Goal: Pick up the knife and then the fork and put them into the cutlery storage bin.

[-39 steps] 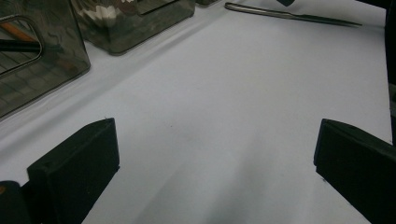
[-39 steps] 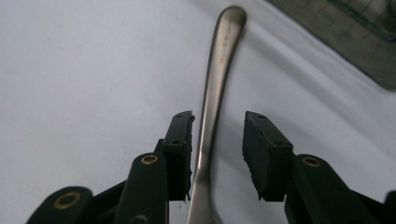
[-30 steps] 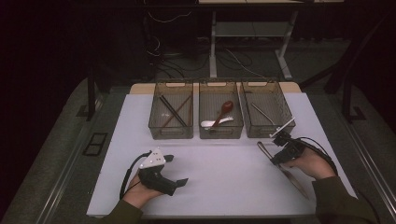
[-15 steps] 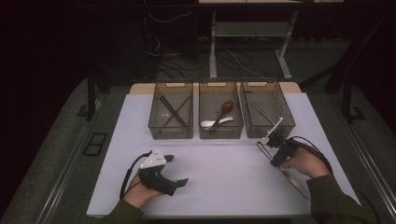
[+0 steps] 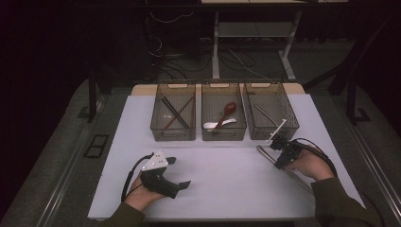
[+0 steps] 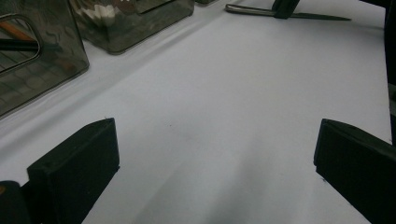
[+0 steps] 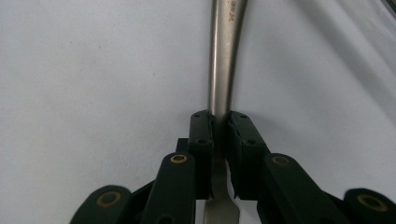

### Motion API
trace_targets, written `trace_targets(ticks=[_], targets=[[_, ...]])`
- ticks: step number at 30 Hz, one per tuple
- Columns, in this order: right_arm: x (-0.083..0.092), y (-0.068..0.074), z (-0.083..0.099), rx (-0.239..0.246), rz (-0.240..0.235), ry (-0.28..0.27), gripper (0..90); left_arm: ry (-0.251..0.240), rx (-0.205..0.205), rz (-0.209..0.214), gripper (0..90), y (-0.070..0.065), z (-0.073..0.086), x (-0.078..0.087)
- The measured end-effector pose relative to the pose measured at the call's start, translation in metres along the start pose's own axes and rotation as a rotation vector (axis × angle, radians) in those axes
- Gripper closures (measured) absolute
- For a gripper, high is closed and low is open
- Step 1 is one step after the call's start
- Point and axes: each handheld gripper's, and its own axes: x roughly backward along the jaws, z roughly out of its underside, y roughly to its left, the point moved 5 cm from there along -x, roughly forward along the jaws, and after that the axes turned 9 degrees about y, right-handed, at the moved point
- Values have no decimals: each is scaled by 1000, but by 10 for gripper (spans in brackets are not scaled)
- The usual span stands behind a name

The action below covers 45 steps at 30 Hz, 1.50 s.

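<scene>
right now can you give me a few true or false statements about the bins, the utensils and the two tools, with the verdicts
1. The right tool is clamped on a metal utensil. True; its jaws have just been closing and now pinch the handle.
2. The left tool holds a spoon. False; its jaws stand wide apart over bare white table.
3. Three clear bins stand in a row at the far side of the table. True.
4. The red spoon lies in the left bin. False; it lies in the middle bin, beside a white spoon.
5. The metal utensil stands upright in the right bin. False; it lies on the table in front of that bin.
</scene>
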Motion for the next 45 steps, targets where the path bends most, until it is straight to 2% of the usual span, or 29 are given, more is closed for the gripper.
trace_targets(ticks=[3, 6, 14, 19, 23, 27, 37, 41, 43, 45], targets=[[1, -2, 1, -2, -18, -16, 796, 0, -2, 0, 0, 0, 0, 0], [5, -4, 3, -10, -16, -45, 796, -2, 0, 0, 0, 0, 0, 0], [22, -8, 6, -23, -21, -177, 796, -1, -2, -1, 0, 0, 0, 1], [31, -11, 10, -33, -50, -259, 796, -3, -3, -2, 0, 0, 0, 1], [39, -15, 13, -39, -45, -332, 796, -3, -3, -2, 0, 0, 0, 1], [45, -21, 15, -60, -63, -406, 796, -5, -2, -1, 0, 0, 0, 1], [60, -32, 21, -120, -72, -568, 797, -4, -3, -2, 0, 0, 0, 1], [70, -37, 24, -141, -67, -664, 797, -6, -2, -1, 0, 0, 0, 1], [76, -39, 25, -164, -84, -714, 797, -4, -2, -3, 0, 0, 0, 1], [81, -41, 27, -174, -82, -760, 797, -6, -2, -3, 0, 0, 0, 1]])
